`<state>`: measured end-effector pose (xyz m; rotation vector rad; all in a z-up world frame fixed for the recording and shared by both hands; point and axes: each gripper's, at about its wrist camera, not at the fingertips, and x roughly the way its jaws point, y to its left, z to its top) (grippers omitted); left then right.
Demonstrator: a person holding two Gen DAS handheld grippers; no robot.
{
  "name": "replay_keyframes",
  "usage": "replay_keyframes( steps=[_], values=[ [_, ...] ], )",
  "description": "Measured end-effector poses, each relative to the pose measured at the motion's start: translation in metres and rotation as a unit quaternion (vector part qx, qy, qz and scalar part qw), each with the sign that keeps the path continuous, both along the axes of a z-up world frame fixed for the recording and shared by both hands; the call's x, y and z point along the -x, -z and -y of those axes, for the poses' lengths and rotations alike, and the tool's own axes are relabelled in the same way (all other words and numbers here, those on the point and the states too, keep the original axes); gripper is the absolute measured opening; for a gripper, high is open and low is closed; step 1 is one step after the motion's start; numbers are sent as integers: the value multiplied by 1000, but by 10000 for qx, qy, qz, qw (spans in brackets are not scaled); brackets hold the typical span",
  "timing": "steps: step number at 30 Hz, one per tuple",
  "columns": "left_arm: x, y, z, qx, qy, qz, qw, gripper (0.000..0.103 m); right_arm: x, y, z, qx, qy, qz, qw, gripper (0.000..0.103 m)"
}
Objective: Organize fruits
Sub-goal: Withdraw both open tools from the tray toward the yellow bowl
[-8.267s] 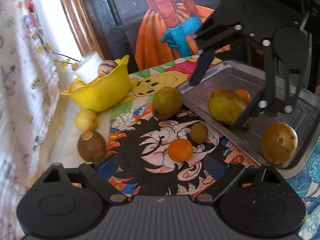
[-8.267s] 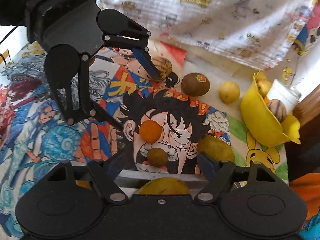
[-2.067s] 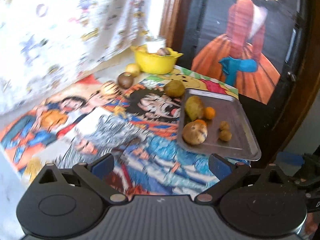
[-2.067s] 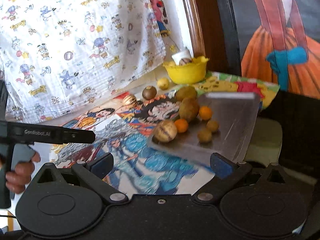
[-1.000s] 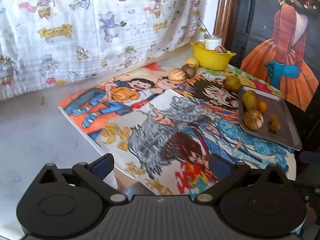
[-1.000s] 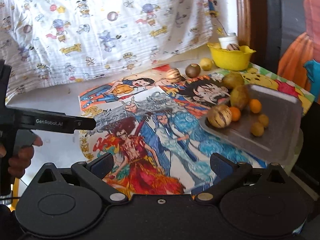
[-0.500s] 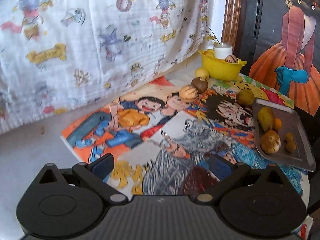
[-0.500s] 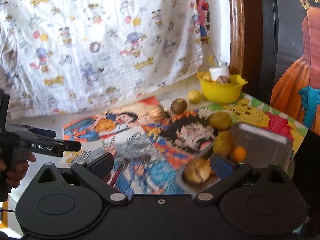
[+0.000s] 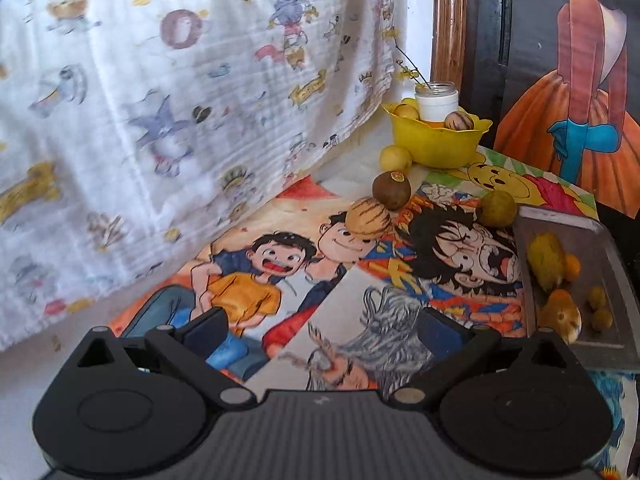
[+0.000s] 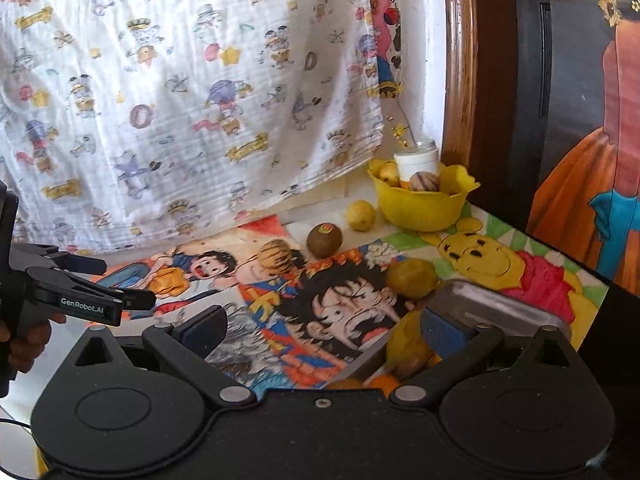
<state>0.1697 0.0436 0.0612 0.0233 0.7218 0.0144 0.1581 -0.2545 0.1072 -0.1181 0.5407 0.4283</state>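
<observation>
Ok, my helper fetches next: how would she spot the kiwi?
Find the yellow bowl at the mat's far corner. On the near side of it lies a lemon, then the kiwi. Unlike its pale neighbours, it is dark brown with a small round sticker on top.

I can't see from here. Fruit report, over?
Left gripper open, empty. Right gripper open, empty. Four fruits loose beside tray. Nothing blocking.

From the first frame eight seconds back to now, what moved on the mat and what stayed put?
The small orange and the small brown fruit left the mat and now lie in the metal tray. Both grippers, left and right, pulled back and hang open and empty. The kiwi, lemon, striped fruit, green-brown fruit and yellow bowl kept their places.
</observation>
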Motion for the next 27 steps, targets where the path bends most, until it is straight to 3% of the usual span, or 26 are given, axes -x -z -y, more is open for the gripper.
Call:
replay_keyframes(
  steps=[6,12,27],
  values=[
    [-30,-10,2,-63,56,-2,10000,103,-28,-13,6,91,-21,138,9999,102],
    [-64,-9,5,-169,51,-94,9998,103,-57,-3,9,135,-57,60,9999,102],
    [-113,27,15,-215,358,-337,9986,103,-120,29,5,510,-251,-238,9981,102]
  ],
)
